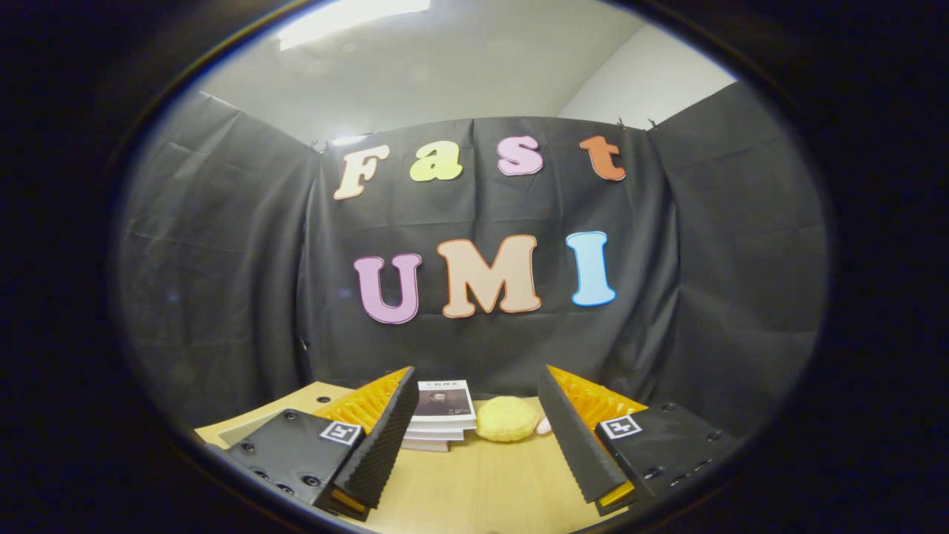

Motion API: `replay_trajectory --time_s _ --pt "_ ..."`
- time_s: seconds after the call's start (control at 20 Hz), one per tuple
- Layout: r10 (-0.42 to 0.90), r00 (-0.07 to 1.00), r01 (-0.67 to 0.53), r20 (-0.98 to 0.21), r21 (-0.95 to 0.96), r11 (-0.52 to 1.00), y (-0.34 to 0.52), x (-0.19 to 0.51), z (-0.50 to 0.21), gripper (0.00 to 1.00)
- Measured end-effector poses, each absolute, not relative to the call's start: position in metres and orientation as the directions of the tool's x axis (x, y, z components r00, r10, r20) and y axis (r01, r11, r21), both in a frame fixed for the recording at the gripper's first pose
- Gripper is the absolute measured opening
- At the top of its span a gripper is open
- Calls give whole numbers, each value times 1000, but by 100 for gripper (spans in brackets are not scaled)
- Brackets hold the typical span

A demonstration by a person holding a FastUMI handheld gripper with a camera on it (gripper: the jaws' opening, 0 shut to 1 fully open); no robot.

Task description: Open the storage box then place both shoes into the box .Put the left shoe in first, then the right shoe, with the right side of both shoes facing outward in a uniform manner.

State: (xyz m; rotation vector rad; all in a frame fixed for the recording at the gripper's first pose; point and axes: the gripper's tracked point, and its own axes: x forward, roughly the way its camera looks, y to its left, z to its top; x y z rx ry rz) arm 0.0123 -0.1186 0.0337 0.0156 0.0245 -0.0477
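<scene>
Your jaws stand wide, holding nothing, above the surface [474, 482]; beyond them lie a stack of books [442, 415] and a yellow plush [507, 419] beside it (I cannot see box or shoes here).

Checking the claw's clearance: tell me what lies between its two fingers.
Gripper view: the open claw holds nothing. Bare wooden table lies between its fingers; beyond sit stacked books and a yellow plush.

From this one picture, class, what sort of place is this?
Probably a small recording booth: black cloth hangs as walls round a wooden table holding books and a yellow plush toy. The gripper is open, holding nothing.
</scene>
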Motion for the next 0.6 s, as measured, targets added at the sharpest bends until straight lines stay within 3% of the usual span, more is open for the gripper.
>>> replay_trajectory --time_s 0.6 --pt "-58 998 58 1 21 998 -118 11 37 100"
